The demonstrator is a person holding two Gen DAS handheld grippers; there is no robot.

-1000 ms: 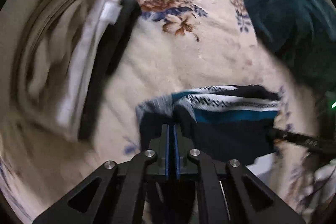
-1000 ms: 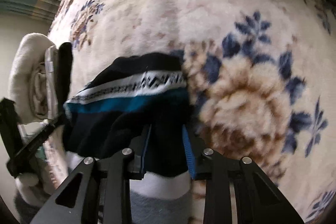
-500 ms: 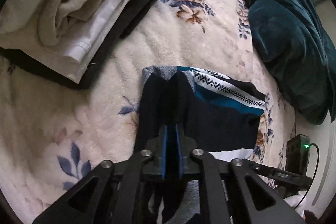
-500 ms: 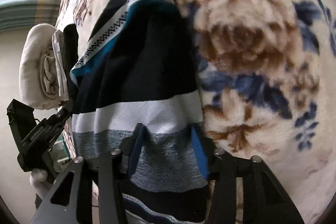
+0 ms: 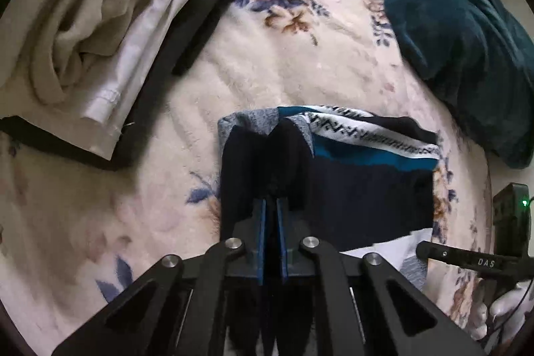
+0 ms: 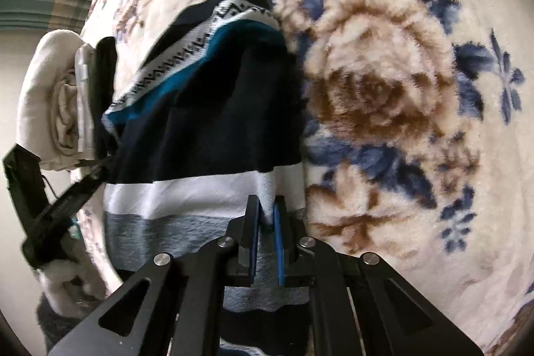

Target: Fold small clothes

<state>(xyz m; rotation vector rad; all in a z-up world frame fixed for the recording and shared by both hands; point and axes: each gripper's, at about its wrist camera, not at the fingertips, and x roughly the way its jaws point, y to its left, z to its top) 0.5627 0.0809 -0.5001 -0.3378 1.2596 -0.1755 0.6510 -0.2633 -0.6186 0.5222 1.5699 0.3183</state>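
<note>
The dark navy knit garment with teal, white zigzag and grey bands lies at lower centre of the left wrist frame, spread on the cream floral plush blanket covering the bed. Its far edge appears already doubled over.

The left hand-held gripper is pressed together, pinching a navy fold of the garment. The right hand-held gripper is pinching the white-and-grey band at the garment's right edge.

Judgement: a fold is under way, both edges held. The next move calls for carrying the two held edges together, evenly, then releasing flat.

A stack of folded beige, white and black clothes sits upper left; a dark teal velvet throw lies upper right.
</note>
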